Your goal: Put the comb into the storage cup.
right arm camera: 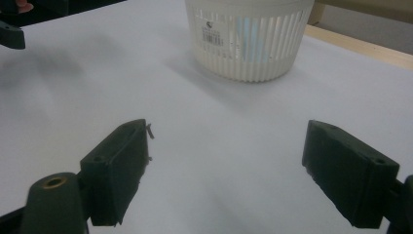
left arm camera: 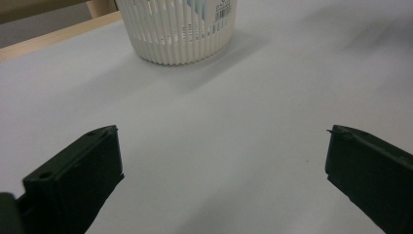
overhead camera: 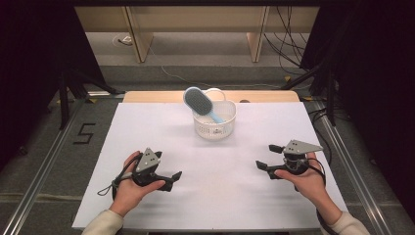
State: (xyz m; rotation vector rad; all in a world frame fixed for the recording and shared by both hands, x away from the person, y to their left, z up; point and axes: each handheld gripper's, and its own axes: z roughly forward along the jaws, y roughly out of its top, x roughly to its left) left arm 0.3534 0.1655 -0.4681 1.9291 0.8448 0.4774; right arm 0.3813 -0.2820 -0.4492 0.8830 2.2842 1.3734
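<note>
A white slotted basket (overhead camera: 214, 123) stood near the far middle of the white table (overhead camera: 147, 132), with a blue hairbrush (overhead camera: 199, 102) leaning in it, head up and out over the rim, handle down inside. A printed barcode label (right arm camera: 212, 33) was stuck on the basket's wall; its small text was too blurred to read. On the floor left of the table a dark "5" (overhead camera: 84, 133) was marked.

Well apart from the basket, at the near side, the left gripper (overhead camera: 174, 177) lay cradled in the person's left hand (overhead camera: 128, 188), jaws wide apart and holding nothing. The right gripper (overhead camera: 268, 156) sat in the right hand (overhead camera: 303, 177), jaws likewise spread and empty. Both pointed inward, toward each other and the basket.
</note>
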